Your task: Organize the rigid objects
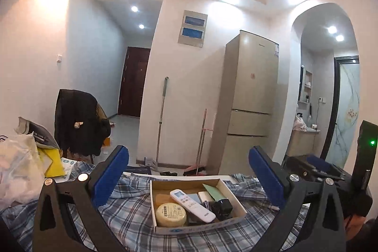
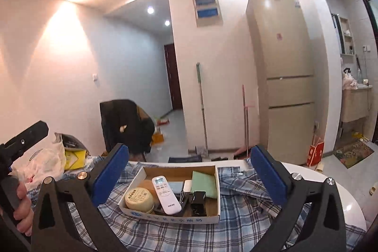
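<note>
Fingers: both sets spread wide with nothing between the blue pads; left gripper (image 1: 189, 177) and right gripper (image 2: 190, 177) hang side by side, short of the cardboard box (image 2: 213, 217) and above the near part of the table

Box contents: white remote (image 2: 166, 194) lies lengthwise down the middle, propped on darker stuff beneath it; round yellow tin (image 2: 139, 198) sits in the near-left corner; black cube-ish block (image 2: 198, 202) sits near-right of the remote; green card (image 2: 203, 181) leans in the far-right corner; pale slab and a small white block tucked behind the remote; a metal clip just right of it, too small to be sure

Where it is: box sits on the plaid cloth (image 2: 179, 237), roughly mid-table, all the rigid bits inside it and none loose on the cloth that I can see

Stage: honestly fits both a full box waiting to be sorted and a box just filled; can't call it from this

Doing it well: whichever it is, I'd go in from above, pads across the narrow width of a piece; the remote looks slick and perched, so grip mid-body; the tin is wide, needs nearly full spread

Watch out: cloth is rumpled, box could slide if nudged

Around: bags and clutter (image 1: 26, 157) at the table's left edge; fridge (image 2: 287, 77) and mops against the far wall
</note>
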{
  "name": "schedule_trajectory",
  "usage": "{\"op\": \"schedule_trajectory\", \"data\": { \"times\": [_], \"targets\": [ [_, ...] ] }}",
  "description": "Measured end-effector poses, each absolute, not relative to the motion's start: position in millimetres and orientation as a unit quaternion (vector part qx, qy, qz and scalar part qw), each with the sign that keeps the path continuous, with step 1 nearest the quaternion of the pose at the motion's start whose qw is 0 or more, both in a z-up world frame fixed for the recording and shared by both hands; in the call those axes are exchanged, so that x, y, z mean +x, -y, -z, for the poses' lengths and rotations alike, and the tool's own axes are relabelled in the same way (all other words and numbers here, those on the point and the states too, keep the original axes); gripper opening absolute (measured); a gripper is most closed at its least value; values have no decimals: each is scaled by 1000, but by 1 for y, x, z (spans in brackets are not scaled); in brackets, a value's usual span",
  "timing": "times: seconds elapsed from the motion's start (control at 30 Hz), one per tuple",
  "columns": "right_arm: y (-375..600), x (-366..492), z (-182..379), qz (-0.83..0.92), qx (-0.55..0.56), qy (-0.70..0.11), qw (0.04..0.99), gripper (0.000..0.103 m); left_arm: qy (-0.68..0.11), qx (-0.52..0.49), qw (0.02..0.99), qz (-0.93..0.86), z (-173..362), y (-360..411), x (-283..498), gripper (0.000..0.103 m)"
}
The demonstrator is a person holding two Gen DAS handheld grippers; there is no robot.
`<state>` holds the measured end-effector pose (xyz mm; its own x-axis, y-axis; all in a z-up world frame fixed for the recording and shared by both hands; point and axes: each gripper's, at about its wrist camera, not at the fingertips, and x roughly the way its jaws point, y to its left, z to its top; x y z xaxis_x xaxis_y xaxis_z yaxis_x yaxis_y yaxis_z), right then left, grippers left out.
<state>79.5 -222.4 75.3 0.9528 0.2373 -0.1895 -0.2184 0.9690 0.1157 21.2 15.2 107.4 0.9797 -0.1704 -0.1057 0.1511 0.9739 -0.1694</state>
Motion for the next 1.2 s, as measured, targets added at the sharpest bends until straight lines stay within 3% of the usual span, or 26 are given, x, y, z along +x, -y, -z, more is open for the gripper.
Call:
{"op": "schedule_trajectory", "data": {
  "times": [0.67, 1.2],
  "targets": [
    [213, 37, 7, -110, -1, -89, 990, 103, -66, -29, 997, 6, -10, -11, 4, 103],
    [228, 29, 6, -91, 26, -71, 993, 103, -33, -29, 999, 19, -9, -11, -13, 103]
  ]
}}
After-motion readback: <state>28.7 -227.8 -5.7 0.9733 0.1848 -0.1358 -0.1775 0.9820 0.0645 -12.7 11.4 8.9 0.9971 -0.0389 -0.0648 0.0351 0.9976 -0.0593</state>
